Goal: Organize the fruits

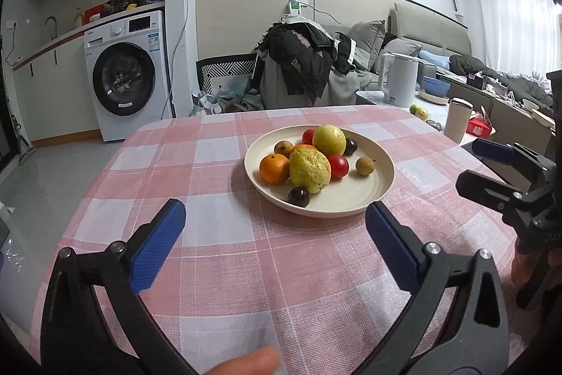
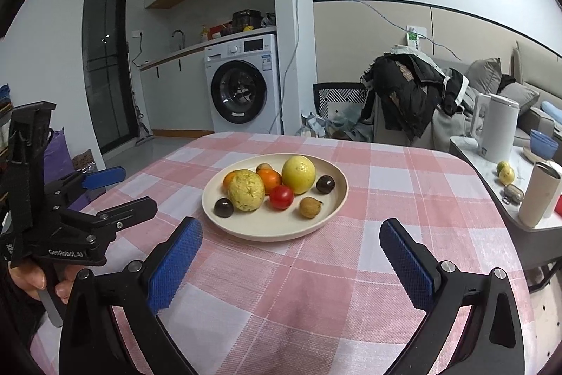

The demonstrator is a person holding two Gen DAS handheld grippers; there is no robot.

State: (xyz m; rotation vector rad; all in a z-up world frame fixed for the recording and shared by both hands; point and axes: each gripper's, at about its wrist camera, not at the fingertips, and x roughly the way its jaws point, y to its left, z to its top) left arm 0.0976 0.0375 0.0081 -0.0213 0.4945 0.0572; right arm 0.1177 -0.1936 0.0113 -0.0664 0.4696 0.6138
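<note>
The cream plate [image 1: 368, 195] sits near the middle of the worktop [image 1: 210, 269], on a pink and white checked cloth, closer to the far edge than to the near one. On the plate lie two yellow-green guavas [image 1: 309, 169], an orange [image 1: 274, 168], red tomatoes [image 1: 338, 166], dark round plums [image 1: 298, 196] and small brown fruits [image 1: 365, 166], bunched mostly toward the plate's left side. The left tool [image 1: 275, 224] hovers over the near part of the worktop, its blue pads spread wide with nothing between them. The right tool [image 2: 291, 241] hangs beside it, also spread wide and empty, short of the plate's near rim. A white kettle [image 2: 497, 132] stands on a side counter beyond the worktop's right edge.
</note>
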